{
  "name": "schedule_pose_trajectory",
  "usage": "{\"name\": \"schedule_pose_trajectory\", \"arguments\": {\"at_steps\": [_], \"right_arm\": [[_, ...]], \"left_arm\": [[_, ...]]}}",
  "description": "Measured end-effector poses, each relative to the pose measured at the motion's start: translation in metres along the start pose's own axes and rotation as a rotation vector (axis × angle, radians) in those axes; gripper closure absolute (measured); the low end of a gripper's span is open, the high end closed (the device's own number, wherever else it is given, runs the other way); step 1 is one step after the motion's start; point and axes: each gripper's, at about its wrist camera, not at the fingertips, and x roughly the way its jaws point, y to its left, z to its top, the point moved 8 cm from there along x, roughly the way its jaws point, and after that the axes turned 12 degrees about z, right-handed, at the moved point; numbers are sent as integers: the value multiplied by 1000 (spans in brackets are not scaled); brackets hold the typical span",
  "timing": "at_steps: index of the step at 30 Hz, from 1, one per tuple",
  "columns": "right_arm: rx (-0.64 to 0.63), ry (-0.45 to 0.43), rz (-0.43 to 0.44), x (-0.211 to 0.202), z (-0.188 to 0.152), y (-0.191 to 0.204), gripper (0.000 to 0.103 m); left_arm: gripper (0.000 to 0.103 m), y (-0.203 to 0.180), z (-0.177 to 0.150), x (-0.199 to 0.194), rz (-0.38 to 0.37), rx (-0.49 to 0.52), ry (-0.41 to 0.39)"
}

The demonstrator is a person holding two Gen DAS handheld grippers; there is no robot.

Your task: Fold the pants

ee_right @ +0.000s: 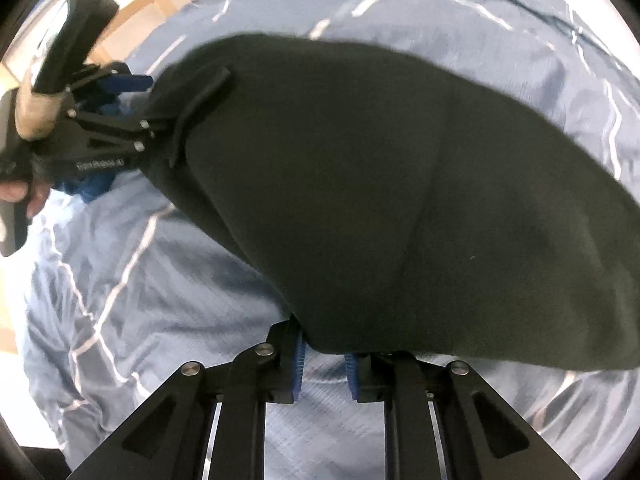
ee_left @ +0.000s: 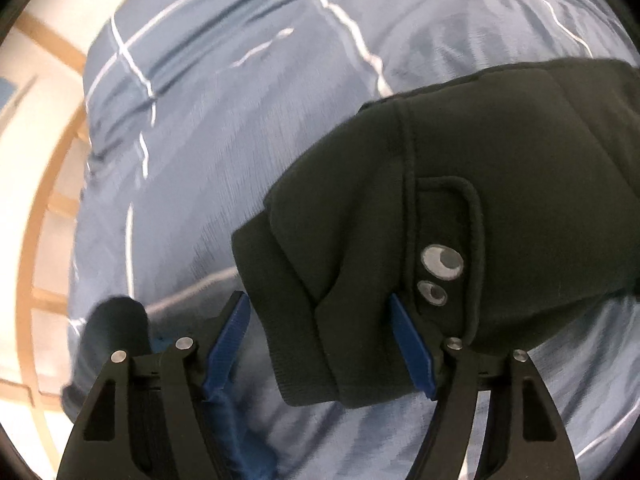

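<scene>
Left wrist view: left gripper (ee_left: pixel 320 332) straddles the pants (ee_left: pixel 460 200) near edge, jaws wide, while right gripper (ee_right: pixel 324 364), narrow, pinches its edge; likely mid-fold, next left closes.

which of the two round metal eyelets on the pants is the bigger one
The upper eyelet, farther from the left gripper, is clearly bigger. The smaller eyelet sits just below it, closer to the blue finger pad.
</scene>
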Motion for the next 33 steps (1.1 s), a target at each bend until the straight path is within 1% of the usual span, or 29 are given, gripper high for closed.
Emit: {"name": "schedule_pose_trajectory", "arguments": {"at_steps": [3,5,6,8,10,11,13,16,17,19,21,23,25,28,33], "right_arm": [[39,5,-8,3,-5,-2,81],[61,39,-2,5,-13,0,78],[61,56,-16,5,-19,0,75],[56,79,-59,2,-29,1,75],[93,84,-75,-7,-38,2,74],[116,83,-90,-15,-40,1,72],[153,43,-127,-35,-42,-3,63],[192,-15,-191,-64,-44,-16,61],[211,-39,-211,-74,-44,-23,61],[252,-82,-273,-95,-44,-43,60],[303,-128,-328,-115,-43,-67,56],[367,-181,-380,-139,-49,-96,56],[421,-244,-415,-159,-51,-116,56],[492,-339,-416,-173,-54,-143,56],[602,-462,-393,-186,-62,-190,56]], "left_arm": [[26,0,1,3,39,27,-8],[24,0,2,3,67,53,-13],[24,-1,1,1,74,60,-12],[24,-1,1,-9,112,86,-24],[25,0,0,-25,143,98,-50],[23,2,0,-35,147,101,-68],[19,2,2,-51,129,102,-97],[19,-6,12,-76,60,121,-157],[19,-12,18,-84,26,134,-182],[19,-22,31,-98,-17,153,-224],[19,-30,43,-108,-33,169,-255],[19,-45,59,-123,-42,182,-301],[19,-65,72,-137,-62,185,-324],[19,-94,93,-152,-97,183,-344],[19,-131,114,-157,-137,171,-344]]}}
